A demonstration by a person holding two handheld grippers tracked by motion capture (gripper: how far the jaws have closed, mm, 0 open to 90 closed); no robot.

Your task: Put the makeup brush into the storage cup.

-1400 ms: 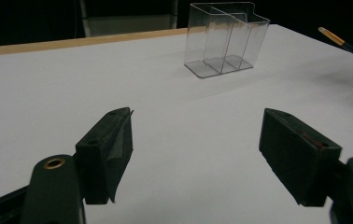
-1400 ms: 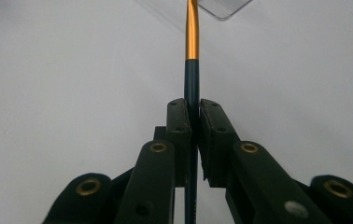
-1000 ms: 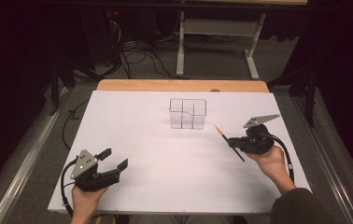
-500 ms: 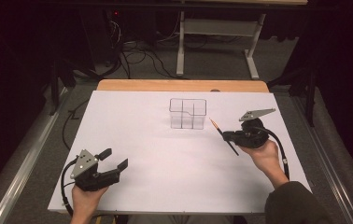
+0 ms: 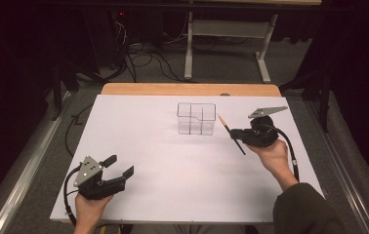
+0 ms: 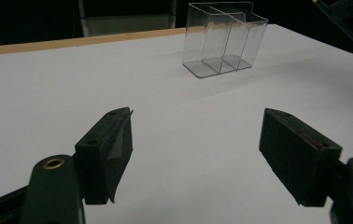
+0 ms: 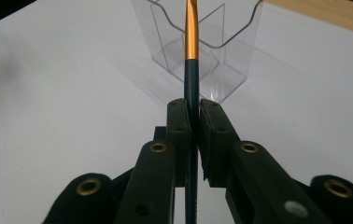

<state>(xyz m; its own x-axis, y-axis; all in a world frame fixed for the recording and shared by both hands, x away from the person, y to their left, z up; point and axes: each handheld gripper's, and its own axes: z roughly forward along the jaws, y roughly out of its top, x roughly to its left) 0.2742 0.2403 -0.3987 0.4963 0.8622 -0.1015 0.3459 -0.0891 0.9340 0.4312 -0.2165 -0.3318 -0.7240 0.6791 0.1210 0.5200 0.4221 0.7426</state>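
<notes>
A clear plastic organiser (image 5: 196,118) with several compartments stands upright on the white sheet, toward the far middle. My right gripper (image 5: 235,134) is just to its right, shut on a thin pencil-like stick (image 5: 223,123) with a dark teal shaft and an orange upper part. The stick's orange end points up toward the organiser's right wall. In the right gripper view the stick (image 7: 191,37) rises between the closed jaws of my right gripper (image 7: 192,109), in front of the organiser (image 7: 221,51). My left gripper (image 5: 119,166) rests open near the front left, nothing between its jaws (image 6: 198,135); the organiser (image 6: 226,39) is far ahead of it.
A white sheet (image 5: 163,161) covers the tabletop; a strip of wooden table edge (image 5: 187,89) shows at the far side. Beyond the table are a dark floor with cables (image 5: 143,53) and a grey metal frame (image 5: 224,29).
My right gripper has carried the stick a little farther from the person and leftward, closer to the organiser. The left gripper has stayed where it was.
</notes>
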